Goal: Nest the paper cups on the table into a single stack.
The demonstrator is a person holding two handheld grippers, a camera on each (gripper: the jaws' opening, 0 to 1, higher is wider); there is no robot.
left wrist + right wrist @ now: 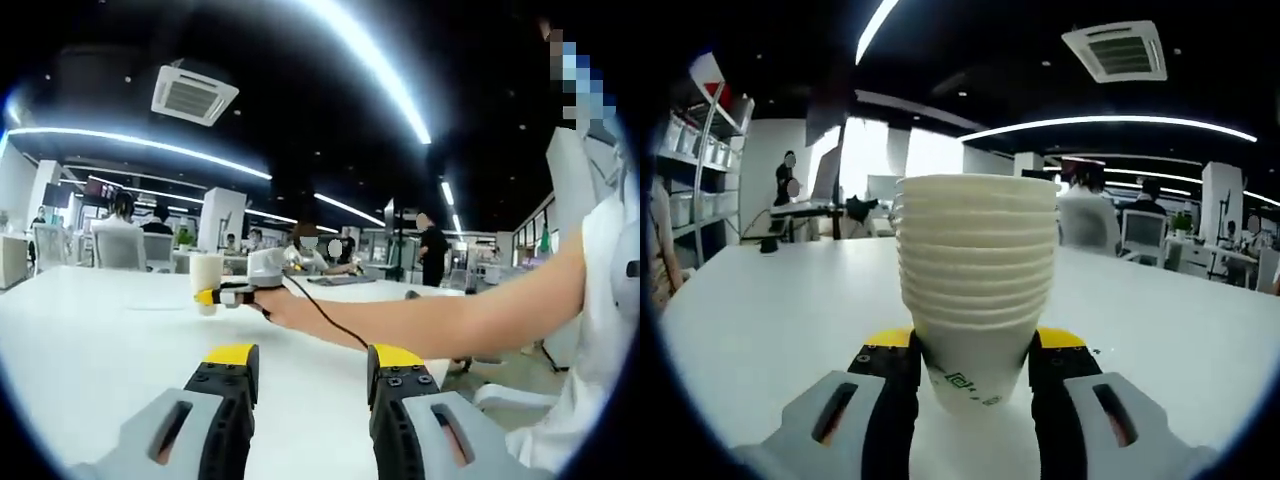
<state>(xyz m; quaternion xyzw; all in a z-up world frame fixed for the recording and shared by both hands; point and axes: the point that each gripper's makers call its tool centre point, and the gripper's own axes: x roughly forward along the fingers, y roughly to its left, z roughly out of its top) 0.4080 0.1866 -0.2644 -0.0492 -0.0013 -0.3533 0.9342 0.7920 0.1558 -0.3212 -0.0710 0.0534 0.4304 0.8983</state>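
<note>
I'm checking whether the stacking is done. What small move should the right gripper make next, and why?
Probably open the right gripper and back away. Its fingers flank the base of the stack of paper cups, which stands upright on the white table, and the left gripper holds nothing.

Left gripper view: low over table, faces distant cup stack. Right gripper view: close-up, same stack.

White table, ceiling AC vent, light strips overhead, shelving rack with bins (far left), seated people at desks.
</note>
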